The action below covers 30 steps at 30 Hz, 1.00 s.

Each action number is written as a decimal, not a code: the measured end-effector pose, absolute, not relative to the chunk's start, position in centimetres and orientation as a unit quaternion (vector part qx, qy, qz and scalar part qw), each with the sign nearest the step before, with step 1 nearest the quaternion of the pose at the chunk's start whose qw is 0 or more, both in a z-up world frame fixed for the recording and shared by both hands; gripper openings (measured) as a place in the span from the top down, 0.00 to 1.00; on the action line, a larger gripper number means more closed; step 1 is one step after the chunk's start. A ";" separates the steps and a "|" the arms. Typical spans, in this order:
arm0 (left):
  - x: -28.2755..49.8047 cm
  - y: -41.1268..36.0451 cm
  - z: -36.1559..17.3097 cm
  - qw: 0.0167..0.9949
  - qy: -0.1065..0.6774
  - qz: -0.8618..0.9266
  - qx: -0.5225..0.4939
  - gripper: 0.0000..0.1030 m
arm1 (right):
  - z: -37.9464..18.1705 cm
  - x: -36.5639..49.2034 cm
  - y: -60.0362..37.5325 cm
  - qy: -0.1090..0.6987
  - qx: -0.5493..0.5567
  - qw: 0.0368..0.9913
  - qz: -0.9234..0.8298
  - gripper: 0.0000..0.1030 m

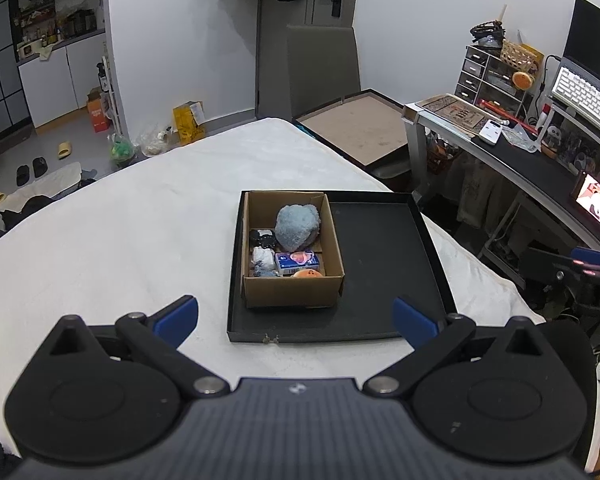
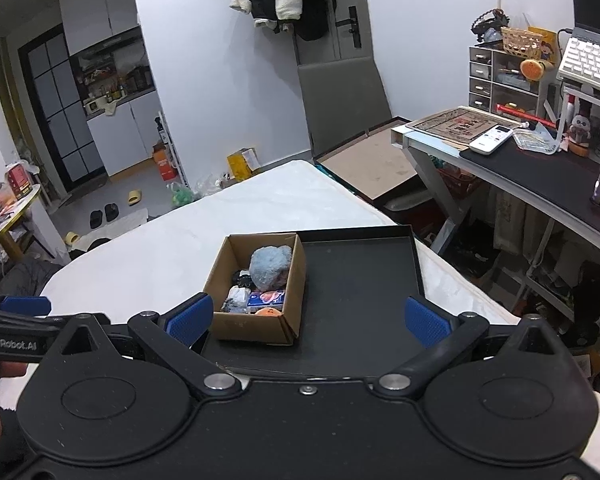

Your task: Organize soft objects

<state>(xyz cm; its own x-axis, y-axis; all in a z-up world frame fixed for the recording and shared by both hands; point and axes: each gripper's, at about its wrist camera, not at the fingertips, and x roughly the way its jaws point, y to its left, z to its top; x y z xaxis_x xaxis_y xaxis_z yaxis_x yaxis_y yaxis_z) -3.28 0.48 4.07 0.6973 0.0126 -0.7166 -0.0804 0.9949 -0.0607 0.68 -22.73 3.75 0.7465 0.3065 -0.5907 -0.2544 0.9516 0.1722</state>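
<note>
A cardboard box stands in the left part of a black tray on the white bed. Inside it lie a fluffy grey-blue ball, a blue tissue pack, an orange ball, a black-and-white toy and a white-grey toy. My left gripper is open and empty, held near the tray's front edge. My right gripper is open and empty, above the tray's front.
The white bed spreads left of the tray. A desk with keyboard and clutter stands right. A grey chair and a flat box are behind the bed. The other gripper shows at right.
</note>
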 end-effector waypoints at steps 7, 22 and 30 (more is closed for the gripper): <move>-3.4 0.7 4.0 0.919 0.391 0.025 -0.047 0.00 | 3.6 0.6 -22.8 0.327 0.046 0.932 0.148 0.00; -3.5 0.9 4.1 0.920 0.389 0.025 -0.050 0.00 | 3.7 0.4 -22.6 0.336 0.045 0.928 0.156 0.00; -3.4 1.0 4.2 0.920 0.389 0.025 -0.050 0.00 | 3.7 0.4 -22.6 0.338 0.047 0.926 0.159 0.00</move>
